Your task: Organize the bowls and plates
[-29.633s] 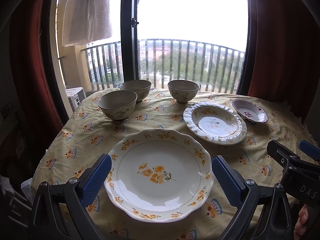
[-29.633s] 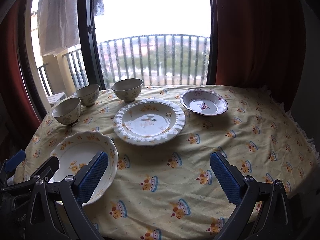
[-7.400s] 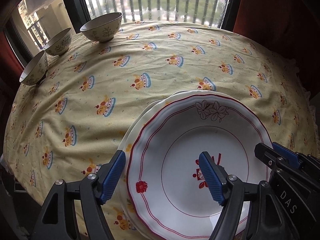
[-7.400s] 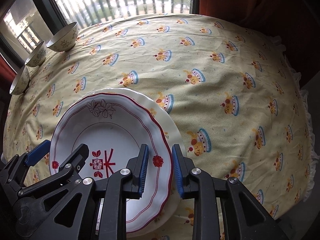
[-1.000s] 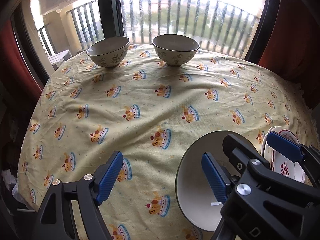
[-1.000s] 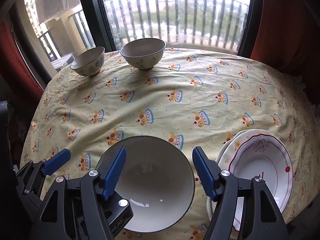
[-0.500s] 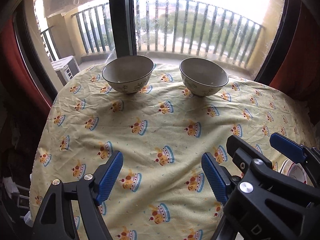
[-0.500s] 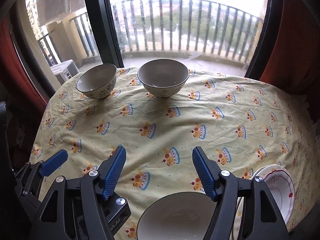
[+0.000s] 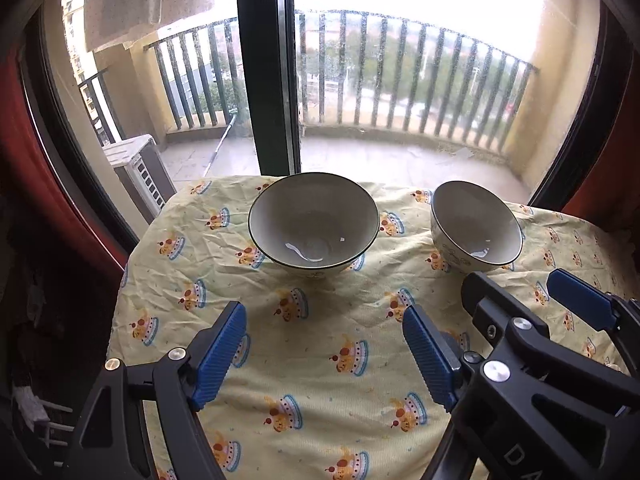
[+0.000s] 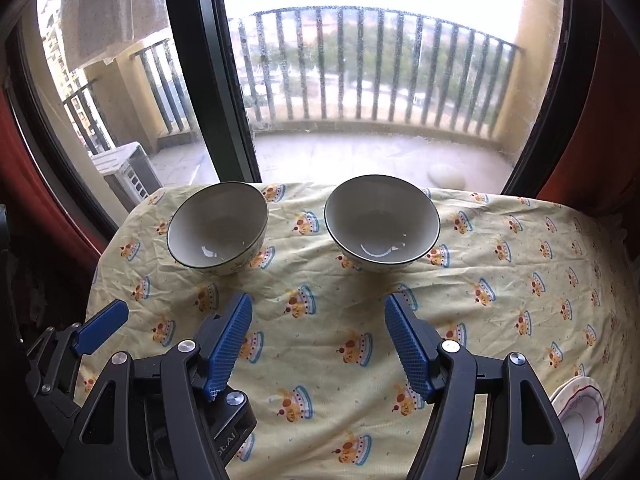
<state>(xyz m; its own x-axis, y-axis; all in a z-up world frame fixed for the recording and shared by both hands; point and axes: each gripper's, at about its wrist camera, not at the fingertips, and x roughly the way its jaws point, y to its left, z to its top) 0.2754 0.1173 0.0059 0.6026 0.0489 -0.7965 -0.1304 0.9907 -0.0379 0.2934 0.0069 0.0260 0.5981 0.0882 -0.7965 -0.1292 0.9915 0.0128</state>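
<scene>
Two grey-white bowls with dark rims stand at the far edge of the table by the window. In the left wrist view the left bowl (image 9: pixel 314 226) is straight ahead and the right bowl (image 9: pixel 476 228) is to its right. My left gripper (image 9: pixel 326 350) is open and empty, short of the left bowl. In the right wrist view the left bowl (image 10: pixel 218 230) and the right bowl (image 10: pixel 382 222) both lie ahead. My right gripper (image 10: pixel 320 340) is open and empty, short of the right bowl. The stack of plates (image 10: pixel 582 420) shows at the lower right.
The table has a yellow patterned cloth (image 9: pixel 320 344). A dark window frame (image 9: pixel 268 68) and red curtains (image 10: pixel 600 120) stand close behind the bowls. The right gripper's body (image 9: pixel 560 360) crowds the left view's right side. The left gripper's body (image 10: pixel 80 344) sits at the right view's lower left.
Both grippers have moved forward across the table toward the two far bowls, which now look larger and nearer. The bowl near the plate stack has dropped out of view.
</scene>
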